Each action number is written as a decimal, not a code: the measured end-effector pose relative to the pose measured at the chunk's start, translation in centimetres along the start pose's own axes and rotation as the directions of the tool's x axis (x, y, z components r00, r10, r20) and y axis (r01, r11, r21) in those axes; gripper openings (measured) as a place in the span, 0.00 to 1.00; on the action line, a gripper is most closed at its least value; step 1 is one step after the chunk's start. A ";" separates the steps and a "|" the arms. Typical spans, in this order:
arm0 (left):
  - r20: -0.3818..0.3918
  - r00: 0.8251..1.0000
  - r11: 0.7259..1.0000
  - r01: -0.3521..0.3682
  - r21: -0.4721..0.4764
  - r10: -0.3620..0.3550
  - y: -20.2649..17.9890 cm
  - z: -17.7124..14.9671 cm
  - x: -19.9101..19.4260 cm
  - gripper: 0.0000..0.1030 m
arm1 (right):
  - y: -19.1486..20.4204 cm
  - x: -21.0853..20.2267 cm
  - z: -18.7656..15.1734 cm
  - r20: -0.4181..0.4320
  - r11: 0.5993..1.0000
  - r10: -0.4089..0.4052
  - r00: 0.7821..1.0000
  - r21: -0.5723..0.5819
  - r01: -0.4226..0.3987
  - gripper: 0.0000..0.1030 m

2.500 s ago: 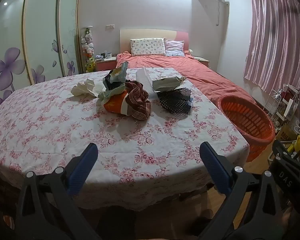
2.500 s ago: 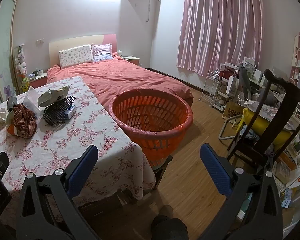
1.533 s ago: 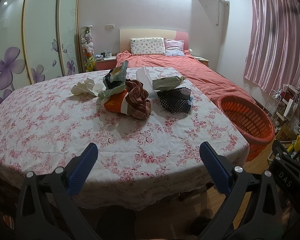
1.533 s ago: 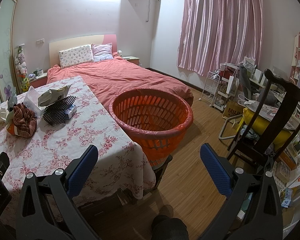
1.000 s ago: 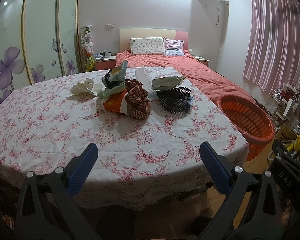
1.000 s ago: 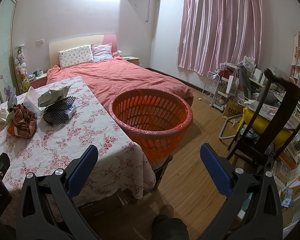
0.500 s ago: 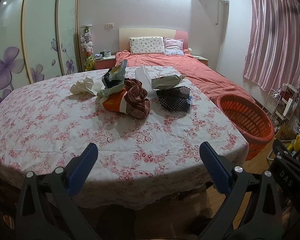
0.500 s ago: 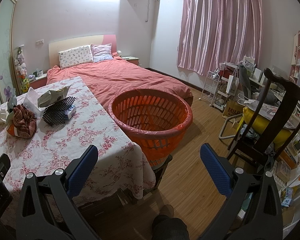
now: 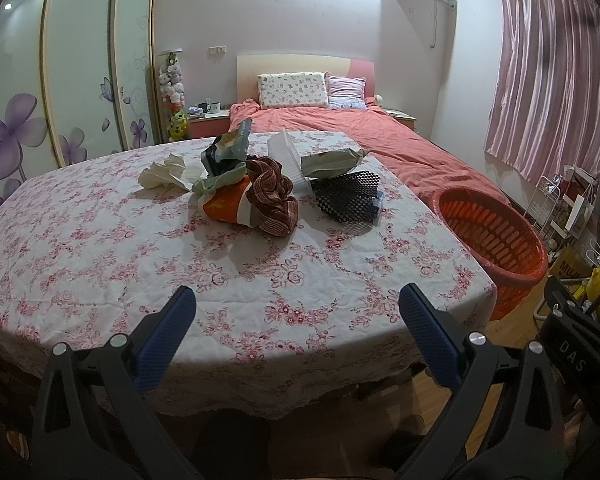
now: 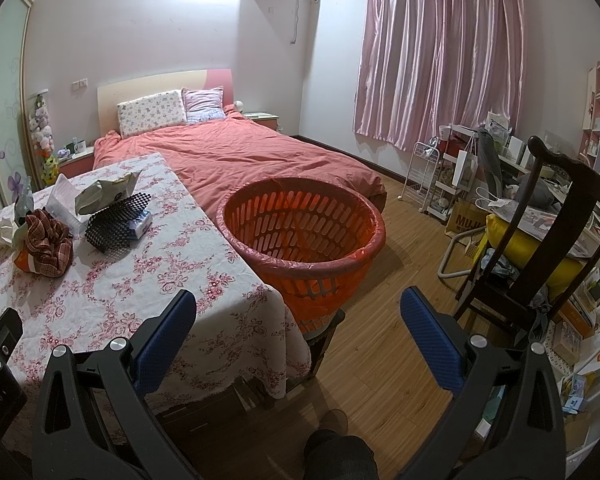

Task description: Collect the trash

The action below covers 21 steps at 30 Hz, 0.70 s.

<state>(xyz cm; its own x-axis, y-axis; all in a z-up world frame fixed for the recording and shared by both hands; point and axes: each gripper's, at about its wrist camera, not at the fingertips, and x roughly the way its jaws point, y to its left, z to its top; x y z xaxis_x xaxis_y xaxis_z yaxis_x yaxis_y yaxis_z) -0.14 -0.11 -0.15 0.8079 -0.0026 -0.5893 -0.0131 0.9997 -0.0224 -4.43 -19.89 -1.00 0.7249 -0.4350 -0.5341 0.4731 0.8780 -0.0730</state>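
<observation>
A heap of trash lies on the far part of the floral table [image 9: 100, 264]: a brown plaid cloth [image 9: 274, 196], an orange wrapper [image 9: 225, 205], crumpled white paper [image 9: 164, 172], a black mesh sheet [image 9: 346, 198] and a grey-green bag [image 9: 332, 162]. The heap also shows in the right wrist view, with the cloth [image 10: 48, 238] and mesh [image 10: 118, 220]. An orange basket [image 10: 300, 236] with a red liner stands right of the table. My left gripper [image 9: 296, 320] is open and empty at the table's near edge. My right gripper [image 10: 298, 320] is open and empty, near the basket.
A bed with a red cover [image 10: 252, 156] lies behind the table and basket. A dark wooden chair [image 10: 540, 240] and cluttered shelves [image 10: 452, 176] stand at the right. A wardrobe with flower decals [image 9: 60, 92] is at the left. Wooden floor [image 10: 400, 280] shows around the basket.
Both views shift only slightly; the left gripper has edged a little towards the table. Both grippers stay open and nothing on the table has moved.
</observation>
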 end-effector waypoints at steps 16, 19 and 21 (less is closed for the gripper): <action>-0.009 1.000 1.000 0.001 -0.002 -0.001 0.0 -0.2 0.2 0.96 | 0.0 0.1 0.1 -0.004 1.000 -0.002 1.000 0.001 0.002 0.98; -0.014 1.000 1.000 -0.001 -0.004 0.000 0.1 -0.3 0.5 0.96 | 0.1 0.6 0.0 -0.007 1.000 -0.001 1.000 0.000 0.001 0.98; -0.019 1.000 1.000 -0.005 -0.004 0.005 0.1 -0.2 0.7 0.96 | 0.1 0.7 0.0 -0.008 1.000 0.002 1.000 -0.002 -0.002 0.98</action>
<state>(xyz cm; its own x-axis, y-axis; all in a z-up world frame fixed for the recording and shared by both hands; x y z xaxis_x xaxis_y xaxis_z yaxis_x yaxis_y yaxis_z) 0.31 -0.01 -0.78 0.7966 0.0018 -0.6046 -0.0193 0.9996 -0.0224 -3.90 -20.05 -1.41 0.7219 -0.4316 -0.5410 0.4707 0.8793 -0.0734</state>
